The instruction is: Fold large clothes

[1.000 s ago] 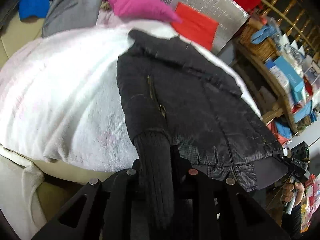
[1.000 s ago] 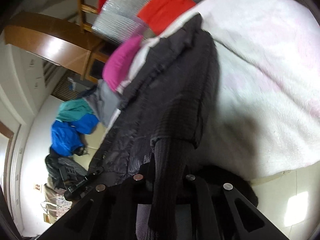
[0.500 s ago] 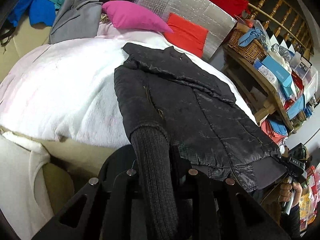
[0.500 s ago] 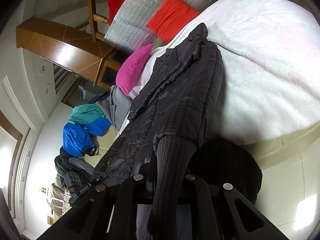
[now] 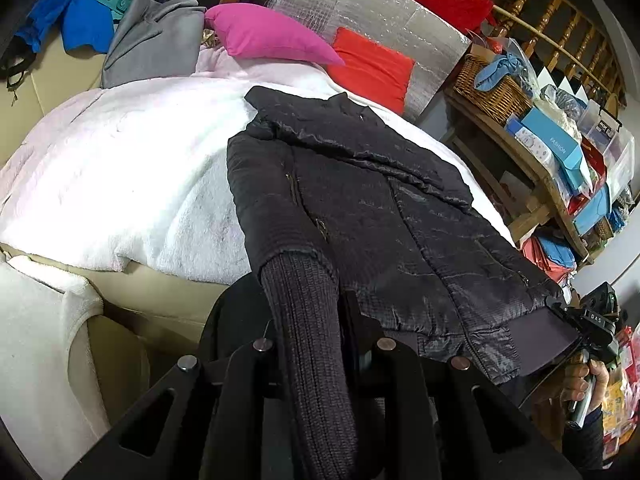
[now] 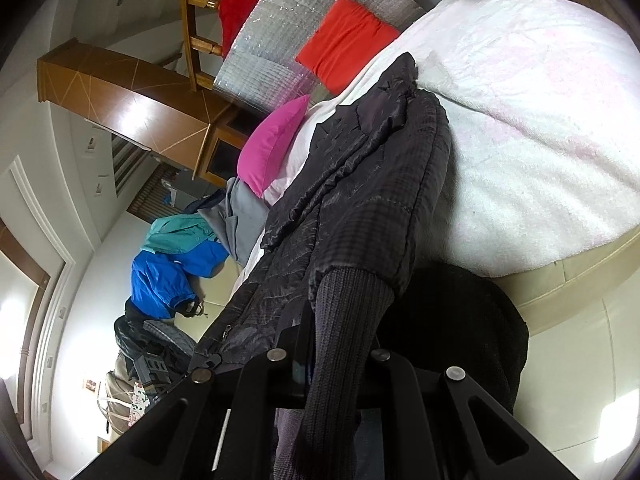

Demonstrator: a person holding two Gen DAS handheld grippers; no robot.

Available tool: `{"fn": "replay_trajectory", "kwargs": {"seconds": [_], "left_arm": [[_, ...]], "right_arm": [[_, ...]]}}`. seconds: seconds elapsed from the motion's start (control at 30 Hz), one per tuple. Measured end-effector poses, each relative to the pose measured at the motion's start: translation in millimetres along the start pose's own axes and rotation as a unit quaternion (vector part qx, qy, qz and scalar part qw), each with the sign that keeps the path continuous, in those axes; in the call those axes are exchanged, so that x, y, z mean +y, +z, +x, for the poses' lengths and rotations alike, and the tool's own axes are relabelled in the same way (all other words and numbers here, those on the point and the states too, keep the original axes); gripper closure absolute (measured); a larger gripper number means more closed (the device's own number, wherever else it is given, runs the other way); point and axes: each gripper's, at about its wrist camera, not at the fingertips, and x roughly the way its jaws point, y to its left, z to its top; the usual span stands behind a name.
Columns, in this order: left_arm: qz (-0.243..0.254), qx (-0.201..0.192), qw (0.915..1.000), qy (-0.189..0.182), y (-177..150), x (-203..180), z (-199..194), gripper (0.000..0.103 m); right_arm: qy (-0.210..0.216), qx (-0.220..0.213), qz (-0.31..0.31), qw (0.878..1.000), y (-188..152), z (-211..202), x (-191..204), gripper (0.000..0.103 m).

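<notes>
black jacket point(image 5: 384, 216) spread flat on the white blanket point(image 5: 120, 168), its long axis running from the collar at the far end, near the pink pillow point(image 5: 264, 36) and red cushion point(image 5: 372, 68), back to the hem at the near edge of the bed, straight toward you. both tools sit at that near edge, one at each lower corner, so neither hand is nearer the garment than the other. your left gripper point(image 5: 320, 356) has its jaws drawn nearly together on the ribbed cuff point(image 5: 308, 320) of the sleeve on the blanket side; the knit hangs down between the fingers. your right gripper point(image 6: 332, 360) is likewise pinched almost fully closed on the other cuff point(image 6: 340, 340), and the left view shows it held at the hem's far corner point(image 5: 592, 320). the jacket's body lies ahead of and beyond both tools, the two sleeves already laid lengthwise along its sides. as a judgement, the coming fold turns on that lengthwise axis: carrying the held ends forward toward the collar would halve the jacket, and both hands would need to travel together to keep the fold edge square.
</notes>
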Motion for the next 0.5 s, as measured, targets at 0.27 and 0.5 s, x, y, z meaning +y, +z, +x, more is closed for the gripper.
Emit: {"fn": "replay_trajectory", "kwargs": {"seconds": [0.27,0.5], "left_arm": [[-0.014,0.010,0.9998,0.002,-8.3,7.0,6.7,0.084],[-0.013,0.015,0.9998,0.005,-8.0,8.1,9.0,0.084]], "right_arm": [[-0.008,0.009,0.001,1.000,1.1,3.9,-1.9,0.092],[-0.012,0.010,-0.002,1.000,0.0,7.3,-2.1,0.092]]}}
